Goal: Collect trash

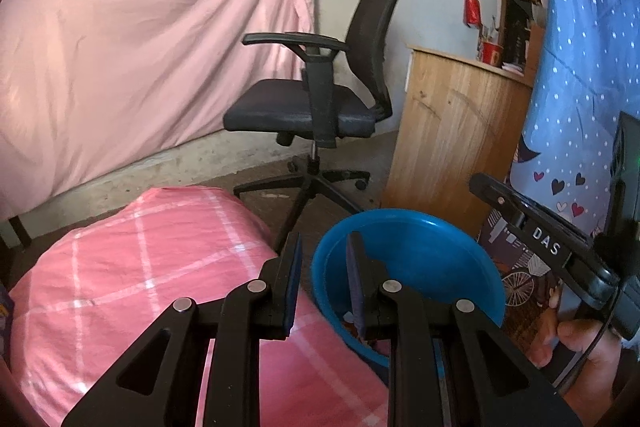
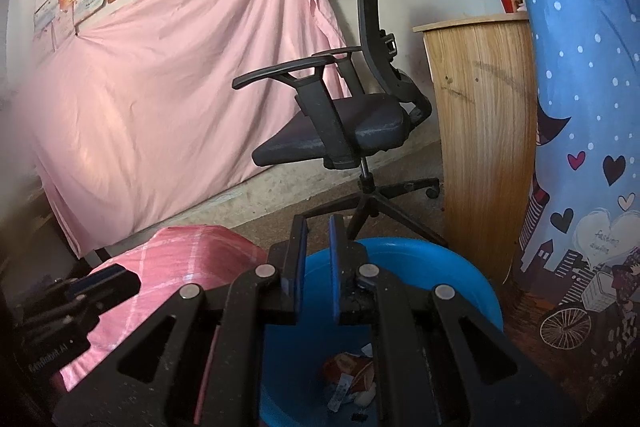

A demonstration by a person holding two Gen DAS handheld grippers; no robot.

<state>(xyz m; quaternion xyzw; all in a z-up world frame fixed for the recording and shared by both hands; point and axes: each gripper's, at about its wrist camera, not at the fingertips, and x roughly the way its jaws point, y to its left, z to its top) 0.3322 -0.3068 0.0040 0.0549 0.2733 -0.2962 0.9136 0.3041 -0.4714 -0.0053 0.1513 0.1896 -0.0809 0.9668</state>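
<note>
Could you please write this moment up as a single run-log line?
task: collect trash | left gripper: empty, jaws apart | right gripper: empty, above round blue plastic bin | bin: crumpled wrappers inside | pink checked bedding beside bin

Blue basin [image 2: 460, 267], pink checked bedding [image 1: 140, 267], black chair [image 1: 320, 107], pink sheet [image 1: 140, 47].

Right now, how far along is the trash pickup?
Done: wrappers already lie in the blue bin. In hand: nothing; the left gripper and right gripper are both empty above it. Left: no loose trash shows on the pink quilt.
</note>
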